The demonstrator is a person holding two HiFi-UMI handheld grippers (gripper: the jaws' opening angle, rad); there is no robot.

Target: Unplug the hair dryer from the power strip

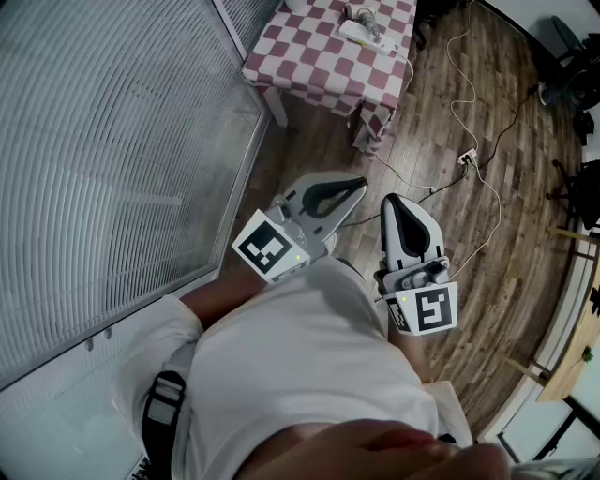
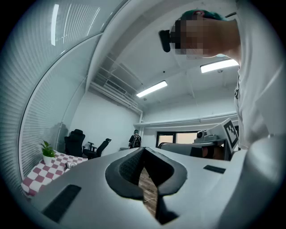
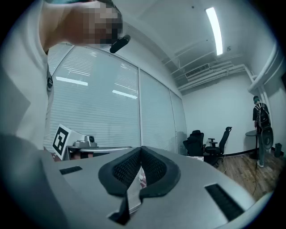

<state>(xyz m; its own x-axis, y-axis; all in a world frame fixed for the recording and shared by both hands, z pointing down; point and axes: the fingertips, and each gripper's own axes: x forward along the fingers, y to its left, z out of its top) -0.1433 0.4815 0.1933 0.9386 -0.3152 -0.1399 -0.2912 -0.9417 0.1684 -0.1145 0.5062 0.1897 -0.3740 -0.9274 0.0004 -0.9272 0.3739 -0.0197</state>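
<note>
The blinds [image 1: 112, 150] fill the whole side to the left of your left gripper [image 1: 359, 185], and the wood floor [image 1: 469, 244] spreads under and to the right of your right gripper [image 1: 394, 202]. The table [image 1: 314, 66], under a red-and-white check cloth, stands ahead of both grippers and well apart from them; in the left gripper view it sits low and to the left of the jaws. You hold both grippers close to your body, side by side, the left angled toward the right one. The left gripper's jaws are pressed together at the tips with nothing between them, only floor showing through the gap behind. The right gripper's jaws are likewise pressed together and empty. Black chairs [image 3: 199, 144] stand far ahead of the right gripper, to the right of its jaws. A thin white cable [image 1: 487, 197] winds over the floor ahead and right of the right gripper. The power strip [image 1: 364, 36] lies on the far end of the table, well beyond both grippers, and the hair dryer [image 1: 359, 13] seems to lie just beside it, too small to tell whether it is plugged in.
</note>
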